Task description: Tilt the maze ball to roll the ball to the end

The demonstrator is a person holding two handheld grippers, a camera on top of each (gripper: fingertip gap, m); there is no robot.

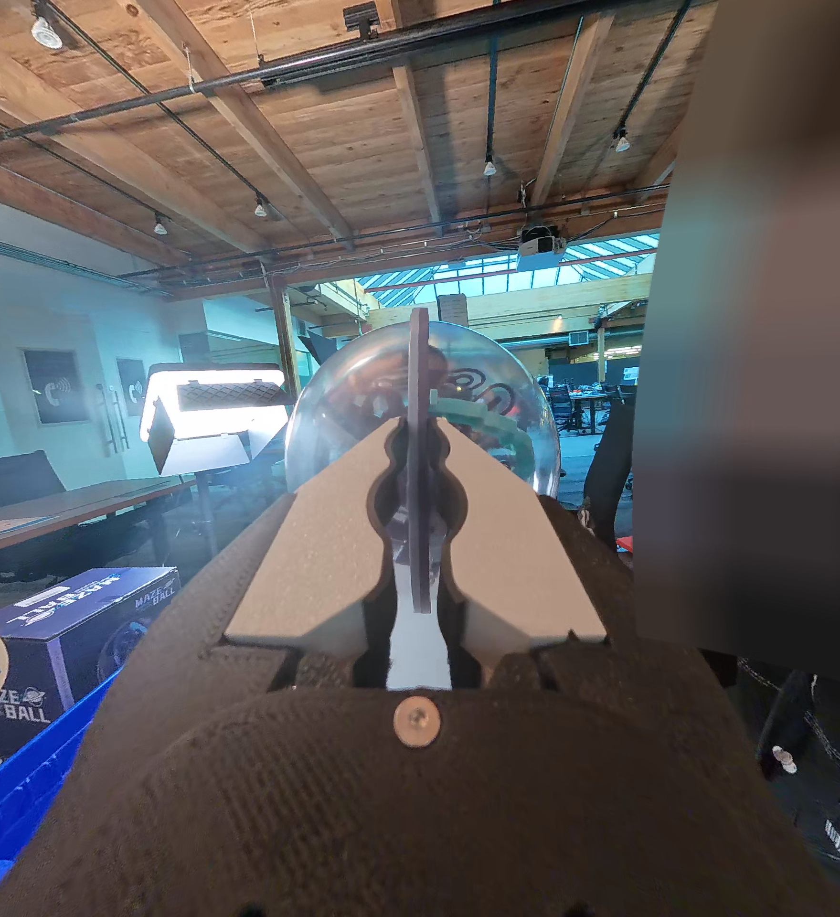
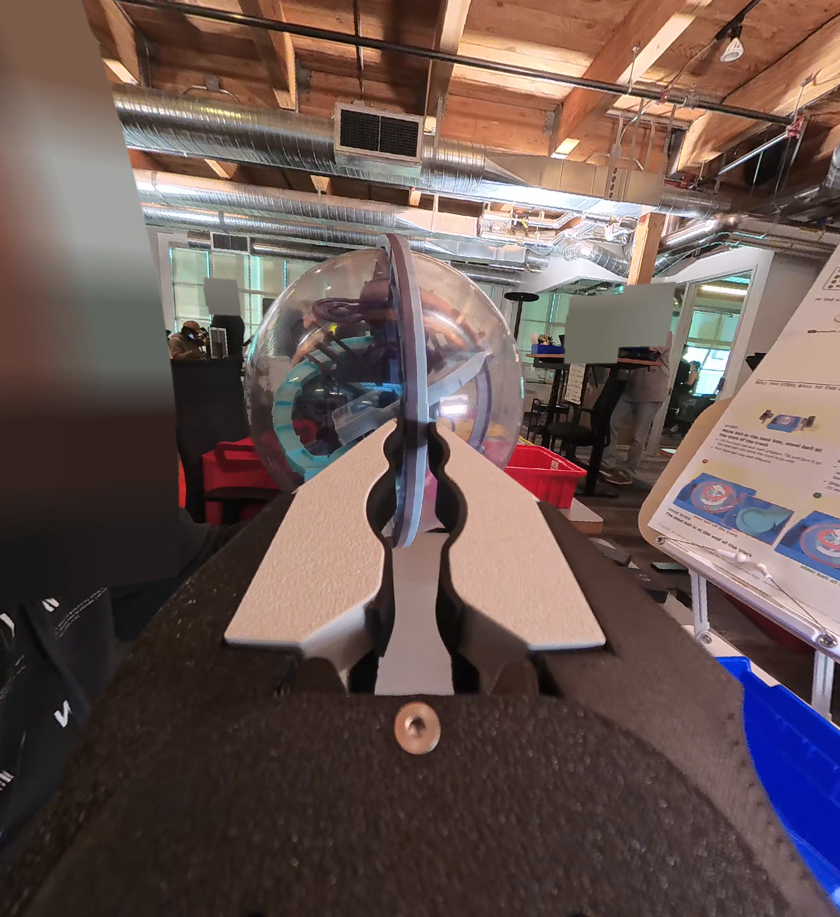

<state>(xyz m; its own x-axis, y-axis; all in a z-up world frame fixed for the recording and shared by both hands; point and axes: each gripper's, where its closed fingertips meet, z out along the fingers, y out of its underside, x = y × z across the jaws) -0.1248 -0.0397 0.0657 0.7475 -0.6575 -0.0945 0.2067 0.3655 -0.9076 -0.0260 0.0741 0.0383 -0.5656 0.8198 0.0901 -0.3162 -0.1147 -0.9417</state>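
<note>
1. Gripping the grey rim (image 1: pixel 419 496) of the maze ball (image 1: pixel 487 412), your left claw (image 1: pixel 420 426) holds it aloft, edge-on.
2. Your right claw (image 2: pixel 413 429) pinches the same rim (image 2: pixel 415 446); the steel ball isn't discernible.
3. Tilting sharply could throw it off-track; uneven twisting could slip the rim.

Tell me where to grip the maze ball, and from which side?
Grip the flat ring around the maze ball, not the clear curved shell, which gives flat fingers no purchase. Come in edge-on from opposite sides, as the left gripper and right gripper do now, each shut on the ring.
</note>
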